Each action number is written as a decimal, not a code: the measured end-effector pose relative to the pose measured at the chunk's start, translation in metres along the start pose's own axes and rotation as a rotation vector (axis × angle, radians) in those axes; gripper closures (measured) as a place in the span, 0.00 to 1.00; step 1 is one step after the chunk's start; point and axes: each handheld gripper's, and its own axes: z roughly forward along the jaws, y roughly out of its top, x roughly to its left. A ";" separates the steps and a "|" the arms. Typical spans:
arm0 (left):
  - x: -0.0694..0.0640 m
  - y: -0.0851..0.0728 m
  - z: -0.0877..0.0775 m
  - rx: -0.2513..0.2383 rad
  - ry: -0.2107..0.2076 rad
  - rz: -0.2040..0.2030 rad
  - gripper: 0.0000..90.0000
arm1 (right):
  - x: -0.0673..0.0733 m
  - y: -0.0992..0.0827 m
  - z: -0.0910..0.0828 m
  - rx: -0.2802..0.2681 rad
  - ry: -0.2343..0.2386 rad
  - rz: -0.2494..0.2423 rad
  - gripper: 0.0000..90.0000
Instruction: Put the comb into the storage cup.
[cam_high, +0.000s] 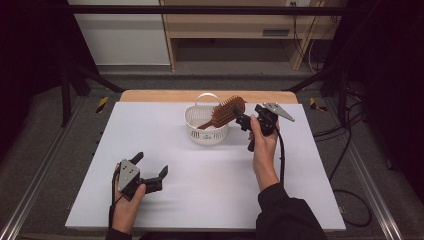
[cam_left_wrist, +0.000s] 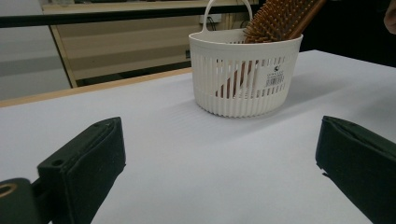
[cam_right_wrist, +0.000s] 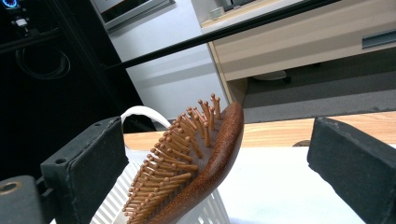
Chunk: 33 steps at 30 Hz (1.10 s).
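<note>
A white slotted basket (cam_high: 206, 131) with a loop handle stands on the white table top, a little behind its middle. A brown wooden hairbrush (cam_high: 226, 111) leans in it, handle down inside and bristled head sticking out over the right rim. My right gripper (cam_high: 242, 120) is held off the table just right of the basket, open, its jaws on either side of the brush head (cam_right_wrist: 205, 158) without touching it. My left gripper (cam_high: 151, 164) rests open near the front left of the table, nothing between its jaws, facing the basket (cam_left_wrist: 243, 79) and the brush (cam_left_wrist: 280, 18).
The white table top (cam_high: 210, 190) has a wooden strip along its far edge. Behind it are a light wooden shelf unit (cam_high: 235, 25), a black frame bar and cables on the floor at the right. A black cable trails from my right gripper along the forearm.
</note>
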 end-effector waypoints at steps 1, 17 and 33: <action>0.000 0.000 0.000 0.000 0.000 0.000 0.02 | 0.000 0.000 0.000 0.001 0.000 -0.003 0.05; 0.000 0.000 0.000 0.000 0.000 -0.001 0.02 | 0.002 0.003 -0.006 -0.007 -0.009 -0.042 0.06; 0.006 -0.001 -0.002 -0.005 0.016 -0.010 0.02 | 0.003 0.008 -0.014 -0.030 -0.030 -0.096 0.06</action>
